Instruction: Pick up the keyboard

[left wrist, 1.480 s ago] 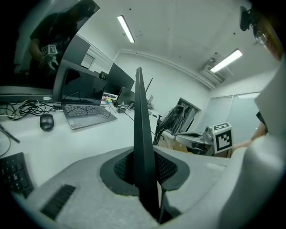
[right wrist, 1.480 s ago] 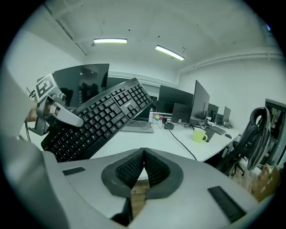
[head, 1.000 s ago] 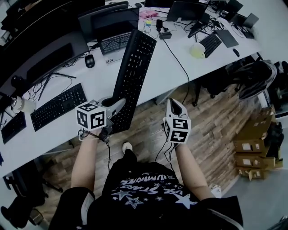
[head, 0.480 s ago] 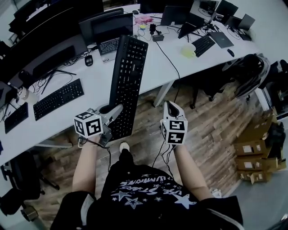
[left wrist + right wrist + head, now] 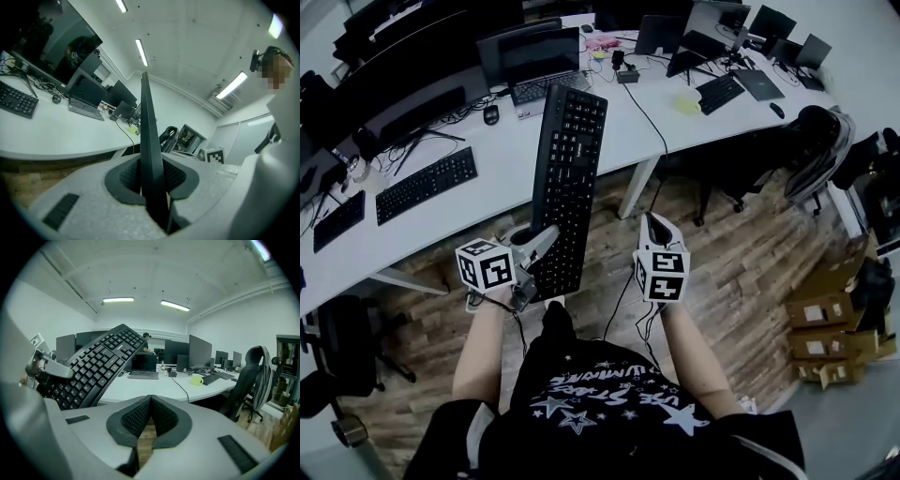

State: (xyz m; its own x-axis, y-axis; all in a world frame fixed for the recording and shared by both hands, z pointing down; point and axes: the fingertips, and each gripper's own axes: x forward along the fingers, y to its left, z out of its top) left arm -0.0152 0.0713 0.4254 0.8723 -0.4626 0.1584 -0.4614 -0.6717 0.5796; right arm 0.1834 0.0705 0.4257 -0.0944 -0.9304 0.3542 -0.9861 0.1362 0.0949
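- Overhead, from the head view, the left tool [image 5: 542, 238] was clamped on the near end of the black keyboard [image 5: 568, 169]. The keyboard was held in the air, its far end over the edge of the white bench [image 5: 502, 187] and its near end above the wooden floor [image 5: 712, 234].
- Beside it, apart from the keyboard, the right tool [image 5: 655, 223] had its jaws together and empty.
- From the left gripper view, the keyboard stood edge-on between the dark pads [image 5: 129, 176], which pressed it from both sides.
- From the right gripper view, the pads met with nothing between them. The keyboard slanted up at the left, and a pale mug [image 5: 197, 379] sat on the bench beyond.
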